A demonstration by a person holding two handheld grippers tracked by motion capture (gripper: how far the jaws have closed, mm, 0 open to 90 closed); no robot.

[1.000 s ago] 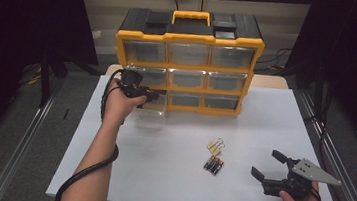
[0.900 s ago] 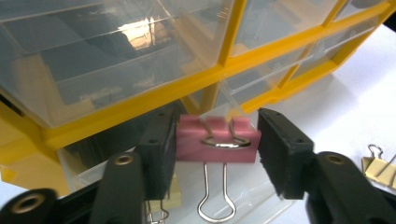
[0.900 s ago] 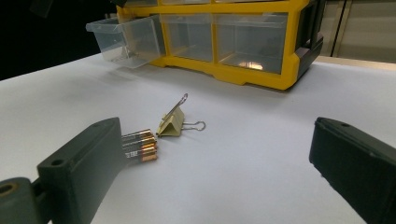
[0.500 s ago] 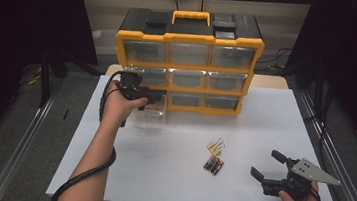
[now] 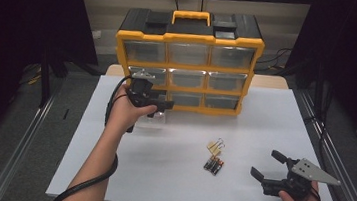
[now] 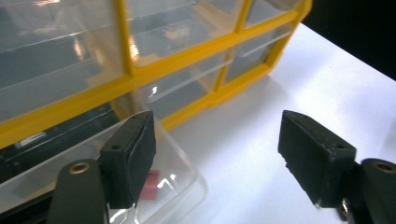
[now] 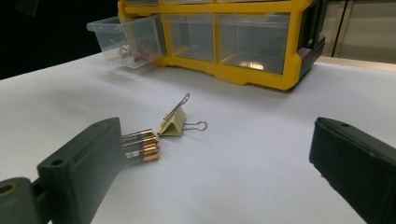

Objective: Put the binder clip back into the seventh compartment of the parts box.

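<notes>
White table [image 5: 168, 180] amid black curtains [image 5: 17, 38], grey floor [image 5: 12, 128], metal rails [image 5: 23, 149], beige wall [image 5: 276, 10] behind.

Black hand-held gripper [image 5: 162, 104] with trailing black cable; grey three-cornered plate [image 5: 316, 171].

White surface [image 5: 168, 180] carries yellow-and-black drawer cabinet [image 5: 188, 61] at far edge, w/ bottom-left clear drawer [image 7: 126, 39] pulled out over the top. Nearer the middle, a small bundle of batteries [image 5: 213, 165] lies just beside a yellowish binder clip [image 5: 215, 146], both well apart from the cabinet.
</notes>
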